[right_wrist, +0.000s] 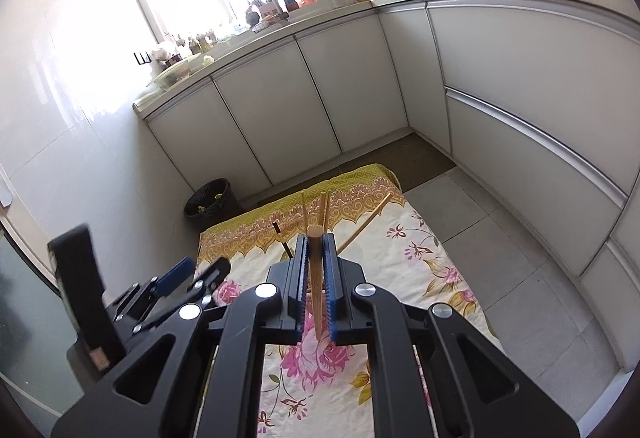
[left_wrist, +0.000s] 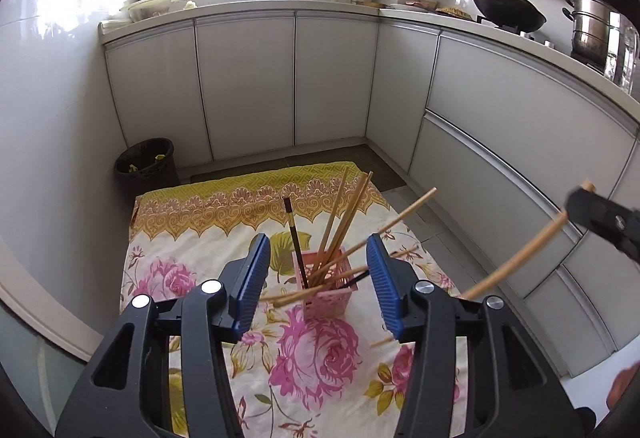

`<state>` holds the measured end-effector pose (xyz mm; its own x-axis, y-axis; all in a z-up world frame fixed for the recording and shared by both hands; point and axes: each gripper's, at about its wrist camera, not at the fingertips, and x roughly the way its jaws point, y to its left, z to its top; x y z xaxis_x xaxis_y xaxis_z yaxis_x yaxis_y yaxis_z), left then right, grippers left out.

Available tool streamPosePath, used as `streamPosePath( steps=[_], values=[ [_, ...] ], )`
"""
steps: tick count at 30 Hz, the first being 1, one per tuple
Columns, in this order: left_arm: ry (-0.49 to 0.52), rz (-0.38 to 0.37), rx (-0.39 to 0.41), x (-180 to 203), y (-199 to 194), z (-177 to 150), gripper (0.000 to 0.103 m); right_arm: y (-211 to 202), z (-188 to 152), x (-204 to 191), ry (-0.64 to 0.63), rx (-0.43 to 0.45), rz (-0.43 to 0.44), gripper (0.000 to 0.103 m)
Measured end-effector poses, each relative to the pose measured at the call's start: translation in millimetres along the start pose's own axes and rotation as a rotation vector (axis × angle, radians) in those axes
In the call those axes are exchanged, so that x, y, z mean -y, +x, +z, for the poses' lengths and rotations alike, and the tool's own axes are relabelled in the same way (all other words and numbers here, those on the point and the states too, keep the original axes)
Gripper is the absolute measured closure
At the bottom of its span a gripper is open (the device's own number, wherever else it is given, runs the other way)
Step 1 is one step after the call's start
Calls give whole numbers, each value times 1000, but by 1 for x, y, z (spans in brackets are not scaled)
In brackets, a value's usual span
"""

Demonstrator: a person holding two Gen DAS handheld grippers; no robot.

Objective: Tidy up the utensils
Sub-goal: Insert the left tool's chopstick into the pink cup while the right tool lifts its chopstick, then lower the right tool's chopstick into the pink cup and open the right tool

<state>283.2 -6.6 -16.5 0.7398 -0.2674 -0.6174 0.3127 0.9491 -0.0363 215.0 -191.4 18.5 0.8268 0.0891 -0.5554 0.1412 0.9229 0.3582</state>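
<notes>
Leaning loosely in pink slotted holder [left_wrist: 326, 288], several wooden chopsticks [left_wrist: 346, 216].

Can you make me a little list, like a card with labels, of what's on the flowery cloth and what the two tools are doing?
place: kitchen floor, low table with flowery cloth
holder: pink basket, upright on the cloth
in the holder: several wooden chopsticks and a dark chopstick, leaning
loose on cloth: a few more chopsticks beside the basket
left tool: open, nothing between its pads, just above the basket
right tool: shut on one wooden chopstick
left to do: held chopstick not yet in the basket
</notes>
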Motion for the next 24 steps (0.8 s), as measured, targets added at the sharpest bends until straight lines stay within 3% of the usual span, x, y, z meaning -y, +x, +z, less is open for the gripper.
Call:
streamPosePath(
  steps=[5,14,19,24],
  values=[
    [-21,32,-28,-14,-34,-48,37,1,0,-8,21,29,13,95],
    [-135,64,-199,-50,-21,-142,37,19,14,-20,39,136,0,95],
    [-138,53,-231,-52,-13,-160,37,50,14,-23,24,209,-40,95],
    [-149,48,-223,-58,-11,-160,37,90,12,-23,35,223,-75,95]
  ],
)
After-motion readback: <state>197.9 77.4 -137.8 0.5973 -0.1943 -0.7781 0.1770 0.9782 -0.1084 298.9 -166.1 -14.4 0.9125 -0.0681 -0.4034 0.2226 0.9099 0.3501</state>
